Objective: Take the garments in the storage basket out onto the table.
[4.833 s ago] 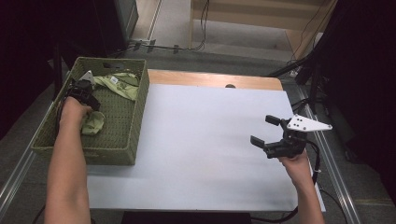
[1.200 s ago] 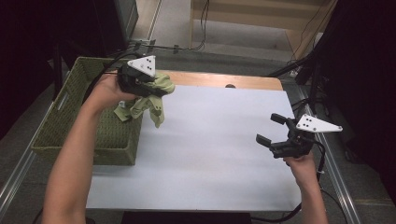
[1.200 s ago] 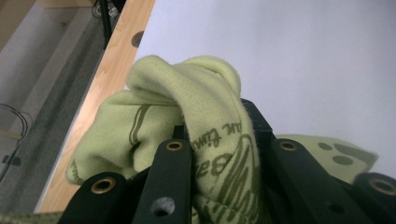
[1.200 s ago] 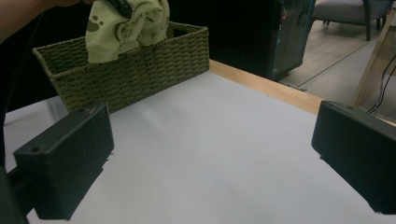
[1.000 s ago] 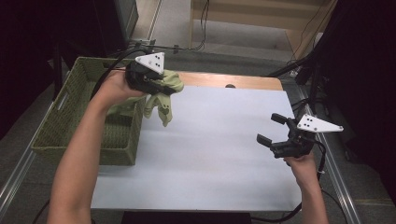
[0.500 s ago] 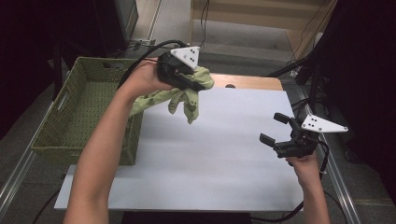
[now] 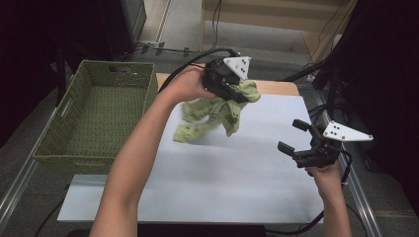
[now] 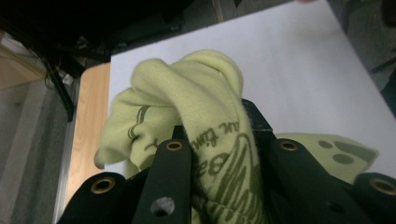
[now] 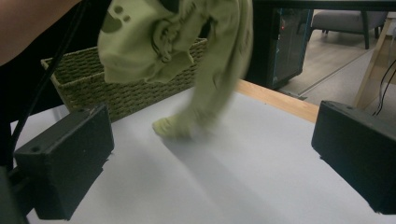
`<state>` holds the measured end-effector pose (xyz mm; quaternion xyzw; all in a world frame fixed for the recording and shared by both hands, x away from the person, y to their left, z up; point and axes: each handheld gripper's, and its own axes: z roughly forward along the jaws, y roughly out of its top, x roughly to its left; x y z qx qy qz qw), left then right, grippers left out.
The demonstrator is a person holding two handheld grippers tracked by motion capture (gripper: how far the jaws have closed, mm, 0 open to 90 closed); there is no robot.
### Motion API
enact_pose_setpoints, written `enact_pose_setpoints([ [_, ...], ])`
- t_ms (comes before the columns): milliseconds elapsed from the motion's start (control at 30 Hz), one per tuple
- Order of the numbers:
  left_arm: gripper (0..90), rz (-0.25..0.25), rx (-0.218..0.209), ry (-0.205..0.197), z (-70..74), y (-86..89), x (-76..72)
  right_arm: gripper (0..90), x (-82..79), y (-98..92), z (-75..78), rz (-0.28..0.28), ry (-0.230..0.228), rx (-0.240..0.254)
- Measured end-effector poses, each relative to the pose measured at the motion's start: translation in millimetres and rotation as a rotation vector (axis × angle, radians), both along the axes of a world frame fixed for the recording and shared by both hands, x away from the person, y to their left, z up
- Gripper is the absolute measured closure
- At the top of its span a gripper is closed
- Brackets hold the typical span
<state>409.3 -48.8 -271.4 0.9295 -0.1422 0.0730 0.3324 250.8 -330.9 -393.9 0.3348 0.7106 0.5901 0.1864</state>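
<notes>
White table (image 7: 237,197). Green wicker basket (image 7: 94,118), at its left edge. Light-green printed garment (image 7: 217,113), hanging above the table's far middle. Left gripper (image 7: 234,91): clamped on the garment. Right gripper (image 7: 299,138): jaws apart, holding nothing, near right.

Bright, even light on the white table (image 7: 237,177), dark surroundings, perhaps motion blur on the dangling cloth (image 9: 205,107).
</notes>
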Motion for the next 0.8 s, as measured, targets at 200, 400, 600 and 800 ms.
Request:
enact_pose_setpoints([
  [200, 77.2, 0.02, 0.062, 0.014, -24.9, -8.4, 7.6, 0.0, -1.7, -2.7, 1.7, 0.001, -0.007, 0.01],
  [400, 76.8, 0.034, 0.09, 0.056, -52.8, -13.7, 13.4, 0.0, -1.5, -3.4, 1.7, 0.0, -0.009, 0.012],
  [600, 75.8, 0.069, 0.101, 0.088, -80.0, -15.9, 19.4, 0.0, -1.4, -3.5, 1.6, 0.0, -0.009, 0.013],
  [800, 74.2, 0.137, 0.174, 0.103, -103.0, -21.2, 27.5, 0.0, -1.2, -3.4, 1.5, 0.003, -0.011, 0.011],
])
